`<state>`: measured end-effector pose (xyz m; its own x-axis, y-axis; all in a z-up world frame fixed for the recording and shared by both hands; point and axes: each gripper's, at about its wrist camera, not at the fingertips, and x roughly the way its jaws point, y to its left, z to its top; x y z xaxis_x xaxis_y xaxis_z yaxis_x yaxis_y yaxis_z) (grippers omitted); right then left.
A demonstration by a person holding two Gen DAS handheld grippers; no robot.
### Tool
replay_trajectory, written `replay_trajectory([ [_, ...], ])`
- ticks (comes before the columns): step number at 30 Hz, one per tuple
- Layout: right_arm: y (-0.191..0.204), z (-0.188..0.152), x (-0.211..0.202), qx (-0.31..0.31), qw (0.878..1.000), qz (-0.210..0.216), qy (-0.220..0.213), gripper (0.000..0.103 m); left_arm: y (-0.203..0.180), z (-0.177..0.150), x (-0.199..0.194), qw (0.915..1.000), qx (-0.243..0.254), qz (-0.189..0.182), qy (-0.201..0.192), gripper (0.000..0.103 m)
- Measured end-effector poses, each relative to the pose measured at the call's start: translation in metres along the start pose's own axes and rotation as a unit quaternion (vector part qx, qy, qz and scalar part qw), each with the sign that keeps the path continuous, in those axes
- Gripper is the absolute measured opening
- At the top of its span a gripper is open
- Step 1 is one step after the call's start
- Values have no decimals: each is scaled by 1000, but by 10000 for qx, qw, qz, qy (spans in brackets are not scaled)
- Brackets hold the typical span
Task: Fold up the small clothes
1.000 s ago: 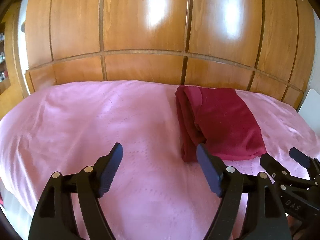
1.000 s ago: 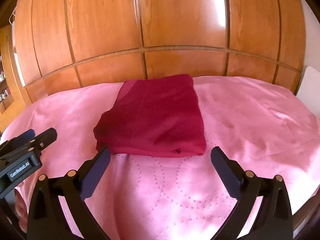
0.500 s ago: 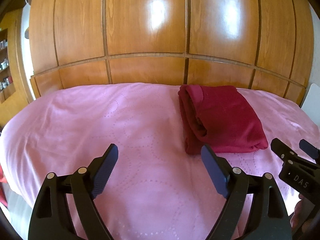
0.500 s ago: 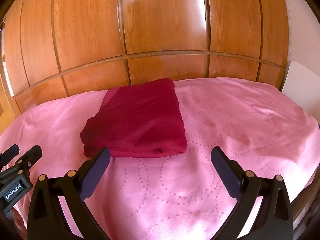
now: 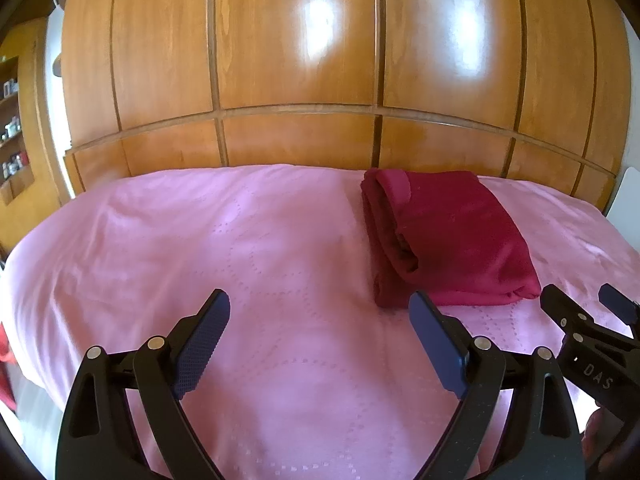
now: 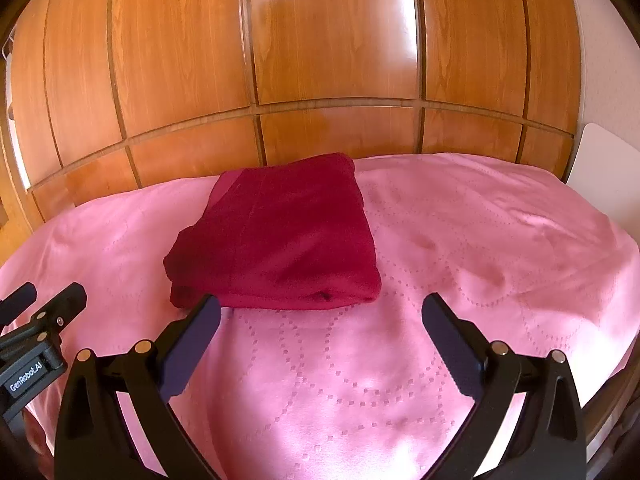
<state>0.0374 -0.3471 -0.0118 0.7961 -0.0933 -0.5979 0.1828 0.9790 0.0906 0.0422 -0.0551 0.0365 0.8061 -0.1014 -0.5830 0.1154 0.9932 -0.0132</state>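
Nearest the left wrist camera, the left gripper (image 5: 320, 316) hangs over the pink bedspread (image 5: 200, 260) with its jaws spread wide and opening, nothing between them but bare cloth. Its dark blue pads (image 5: 202, 344) carry a fine dotted texture. At the lower right of that view the right gripper (image 5: 586, 306) comes in from the side, and the white letters "DAS" can be read on its black body; the rest of the word is cut off. Part of a hand (image 5: 600, 436) shows beneath it.

From the right wrist camera, the right gripper (image 6: 320, 312) also stands wide apart and empty above the bedspread (image 6: 480, 260). The left gripper (image 6: 44, 292) enters at the lower left edge, bearing a label that reads "GenRobot.AI".

Just beyond both pairs of fingertips lies the folded dark red garment (image 6: 280, 236), resting flat on the bed as a neat rectangle, touched by neither gripper. In the left view the same garment (image 5: 452, 240) sits to the right, its stacked folded layers showing along its left edge.

Farther back, behind the bed, rise glossy wooden panels (image 5: 300, 60) with bright reflections. At the far left a shelf (image 5: 12, 136) holds small items, too small to read.
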Motion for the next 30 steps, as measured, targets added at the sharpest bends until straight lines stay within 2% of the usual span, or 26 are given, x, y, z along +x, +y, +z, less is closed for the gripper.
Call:
replay_trajectory([
  [30, 5, -2, 2, -76, 10000, 51, 8, 101, 1, -2, -3, 10000, -37, 19, -79, 90],
])
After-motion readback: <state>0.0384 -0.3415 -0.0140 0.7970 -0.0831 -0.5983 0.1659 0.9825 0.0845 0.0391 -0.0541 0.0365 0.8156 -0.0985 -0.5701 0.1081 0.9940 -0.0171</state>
